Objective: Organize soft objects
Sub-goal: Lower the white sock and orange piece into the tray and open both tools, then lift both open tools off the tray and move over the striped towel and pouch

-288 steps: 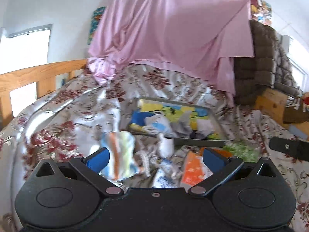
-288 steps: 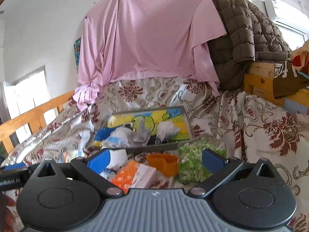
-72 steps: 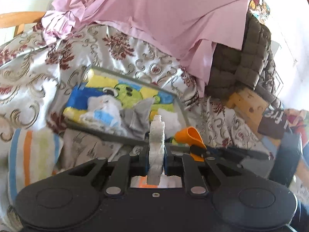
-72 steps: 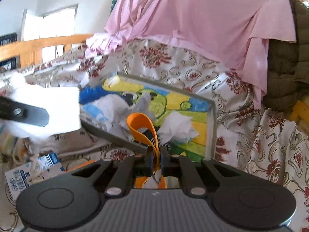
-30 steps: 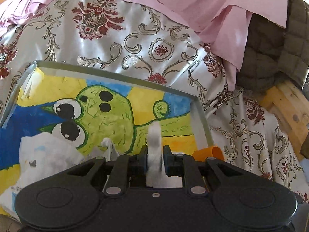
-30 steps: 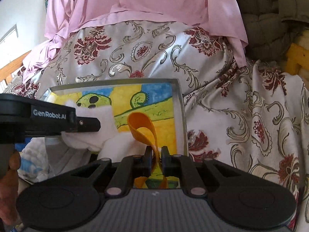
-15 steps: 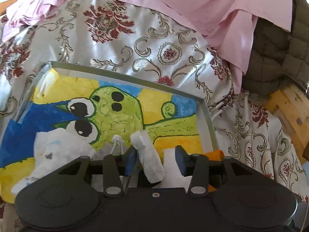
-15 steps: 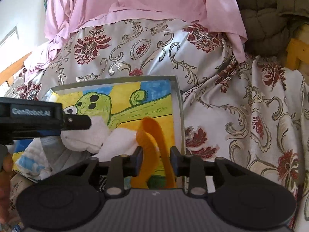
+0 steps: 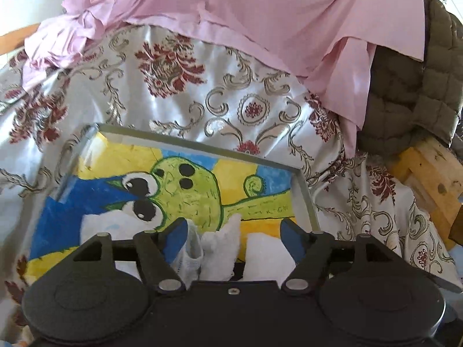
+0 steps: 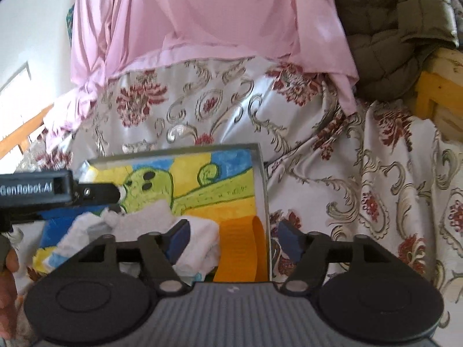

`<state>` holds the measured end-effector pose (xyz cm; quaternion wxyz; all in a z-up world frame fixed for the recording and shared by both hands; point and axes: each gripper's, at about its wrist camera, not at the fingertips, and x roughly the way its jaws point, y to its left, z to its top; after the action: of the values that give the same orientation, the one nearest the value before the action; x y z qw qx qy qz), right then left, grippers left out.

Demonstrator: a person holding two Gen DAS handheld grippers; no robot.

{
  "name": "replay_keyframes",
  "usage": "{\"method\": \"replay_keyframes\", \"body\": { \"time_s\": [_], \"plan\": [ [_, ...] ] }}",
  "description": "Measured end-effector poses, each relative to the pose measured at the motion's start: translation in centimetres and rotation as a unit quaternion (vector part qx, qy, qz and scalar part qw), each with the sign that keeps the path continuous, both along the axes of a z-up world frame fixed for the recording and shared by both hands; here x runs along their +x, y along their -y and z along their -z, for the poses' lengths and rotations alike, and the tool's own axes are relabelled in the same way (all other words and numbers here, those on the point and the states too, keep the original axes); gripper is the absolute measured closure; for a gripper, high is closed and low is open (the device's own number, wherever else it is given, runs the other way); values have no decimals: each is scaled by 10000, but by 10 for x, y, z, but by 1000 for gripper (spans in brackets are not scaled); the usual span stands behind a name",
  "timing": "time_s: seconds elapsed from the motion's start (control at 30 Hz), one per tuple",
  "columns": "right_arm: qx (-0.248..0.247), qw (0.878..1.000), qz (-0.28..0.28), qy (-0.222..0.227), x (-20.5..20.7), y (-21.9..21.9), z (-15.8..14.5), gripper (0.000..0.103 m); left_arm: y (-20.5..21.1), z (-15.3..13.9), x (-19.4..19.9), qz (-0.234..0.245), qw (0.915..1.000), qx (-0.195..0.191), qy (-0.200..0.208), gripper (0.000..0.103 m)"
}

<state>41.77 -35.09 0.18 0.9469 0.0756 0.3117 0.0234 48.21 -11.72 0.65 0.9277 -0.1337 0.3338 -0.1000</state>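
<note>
A: Nearest first: what are the two grippers doing?

B: The left gripper (image 9: 233,238) has its jaws apart; they have just been opening, and the white cloth (image 9: 221,245) stands loose between them, no pad pressing on it. The right gripper (image 10: 233,238) is the same: jaws apart, just been opening, with the orange strap (image 10: 241,248) lying free between them.

A: So where are the soft things now?

B: In the tray (image 9: 303,190). The cloth sits at its near edge among other white rags; the strap lies in the near right corner, against the right wall. I judge both were let go there because the tray is the collecting spot, and this drop is done.

A: Why a tray on a bed?

B: My guess: its raised rim keeps limp pieces from sliding off the slippery floral bedspread (image 9: 173,86).

A: Anything to read?

B: In the right wrist view, the left gripper's side (image 10: 34,189) reads "GenRobot.AI", a bit blurred. The tray floor has a painted green cartoon creature with faint scribbled lettering, too small to read.

A: And farther back?

B: A pink sheet (image 9: 260,14) draped over the bedspread, and a brown quilt (image 9: 419,86) on a wooden frame (image 9: 428,173).
</note>
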Motion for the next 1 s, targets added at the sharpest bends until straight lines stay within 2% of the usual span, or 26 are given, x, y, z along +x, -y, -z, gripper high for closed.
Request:
{"method": "replay_keyframes", "body": {
  "time_s": [0.07, 0.2, 0.37, 0.7, 1.0],
  "plan": [
    [105, 9999, 66, 100, -8, 2, -8, 20, -5, -6, -7, -14, 10000, -15, 24, 26],
    [255, 9992, 160, 261, -29, 3, -22, 13, -17, -17, -28, -73, 9999, -8, 123, 20],
    [144, 9990, 123, 408, -56, -5, -38, 5, -31, -31, -60, -183, 9995, 72, 263, 13],
    [86, 9970, 53, 770, -120, -26, -52, 0, -47, -44, -129, -342, 9982, 232, 438, 6],
    [94, 9960, 167, 871, -180, -40, -50, 0, -56, -35, -197, -617, 9951, 302, 704, 4]
  ]
}}
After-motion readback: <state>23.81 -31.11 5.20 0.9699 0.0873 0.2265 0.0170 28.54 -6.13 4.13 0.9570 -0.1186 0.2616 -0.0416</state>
